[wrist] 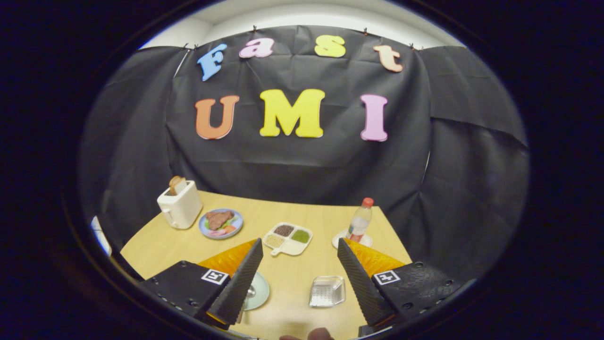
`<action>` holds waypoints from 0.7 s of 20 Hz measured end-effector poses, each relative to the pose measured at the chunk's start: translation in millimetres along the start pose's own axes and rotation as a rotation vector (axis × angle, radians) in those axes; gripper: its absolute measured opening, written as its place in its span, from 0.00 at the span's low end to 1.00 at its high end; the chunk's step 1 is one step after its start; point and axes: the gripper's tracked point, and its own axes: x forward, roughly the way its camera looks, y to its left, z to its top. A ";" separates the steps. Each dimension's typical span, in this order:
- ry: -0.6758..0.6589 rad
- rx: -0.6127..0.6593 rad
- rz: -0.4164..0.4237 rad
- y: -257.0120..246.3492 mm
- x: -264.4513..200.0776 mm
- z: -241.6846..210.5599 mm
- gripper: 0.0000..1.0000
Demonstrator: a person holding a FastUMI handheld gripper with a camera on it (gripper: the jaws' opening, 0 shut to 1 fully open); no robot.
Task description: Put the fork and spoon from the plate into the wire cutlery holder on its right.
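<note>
My gripper hovers high over the wooden table with its fingers wide apart and nothing between them. Below, a pale green plate peeks out from behind the left finger. A bit of metal cutlery lies on the plate; I cannot tell fork from spoon, most of it is hidden by the finger. The wire cutlery holder stands on the table to the plate's right, between the two fingers and closer to the right finger.
Farther back stand a white toaster holding toast, a blue plate of food, a white divided dish with seasonings, and a red-capped bottle on a coaster. A person's fingertips show at the table's near edge.
</note>
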 end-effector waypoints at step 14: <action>0.662 -0.043 0.150 85.3 13.0 -163.5 0.95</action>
